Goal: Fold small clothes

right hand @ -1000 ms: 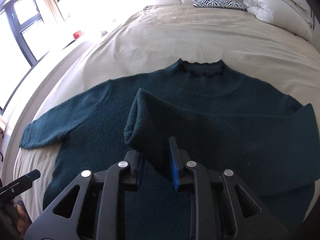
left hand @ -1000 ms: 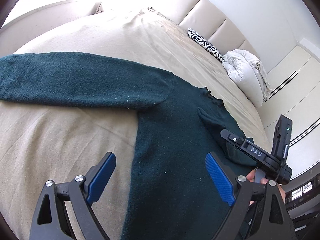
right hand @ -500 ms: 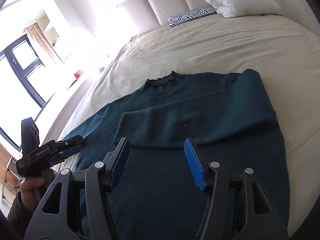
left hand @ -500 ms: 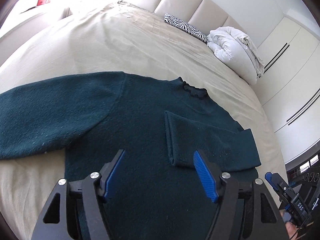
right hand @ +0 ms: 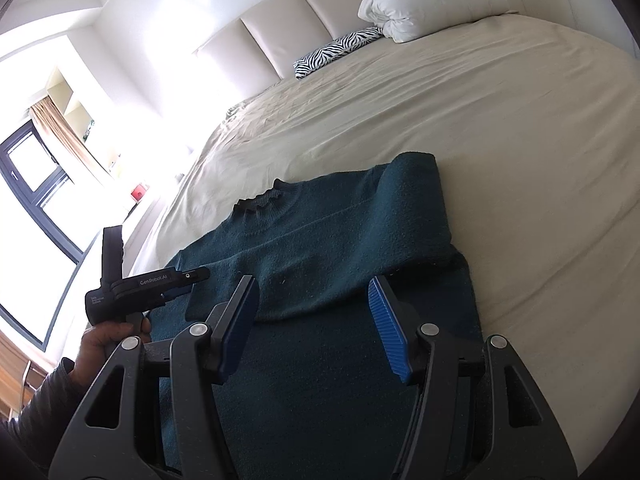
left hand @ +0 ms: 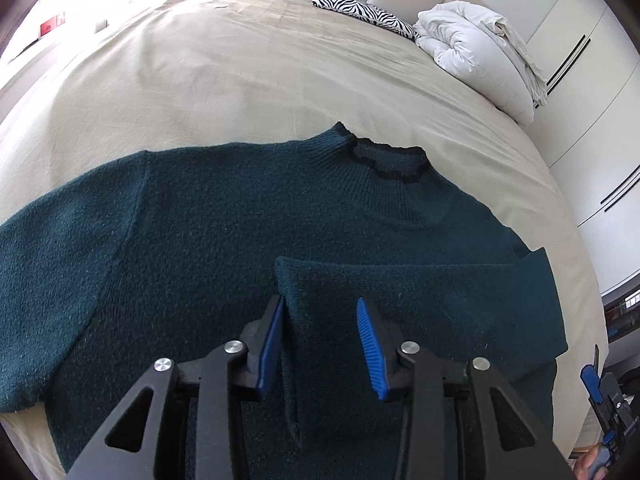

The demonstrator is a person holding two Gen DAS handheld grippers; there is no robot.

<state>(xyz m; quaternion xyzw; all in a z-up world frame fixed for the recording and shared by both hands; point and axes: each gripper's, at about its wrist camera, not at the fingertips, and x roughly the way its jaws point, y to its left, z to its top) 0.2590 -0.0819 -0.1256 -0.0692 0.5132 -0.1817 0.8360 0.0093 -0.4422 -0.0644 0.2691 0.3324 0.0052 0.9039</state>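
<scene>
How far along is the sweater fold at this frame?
Early. Done: the right sleeve lies folded across the chest of the green sweater, which is spread on the bed. In hand: nothing; the left gripper is open around that sleeve's cuff end, and the right gripper is open above the body. Left: the left sleeve lies stretched out, and the body is unfolded.

Strong daylight enters from the dark-framed window (right hand: 28, 216) at far left, overexposing the wall and ledge beside it. The beige bed sheet (left hand: 240, 80) is evenly bright; the dark teal knitted sweater (left hand: 200, 220) retains sharp texture. Fisheye curvature and black vignetting affect all frame edges.
</scene>
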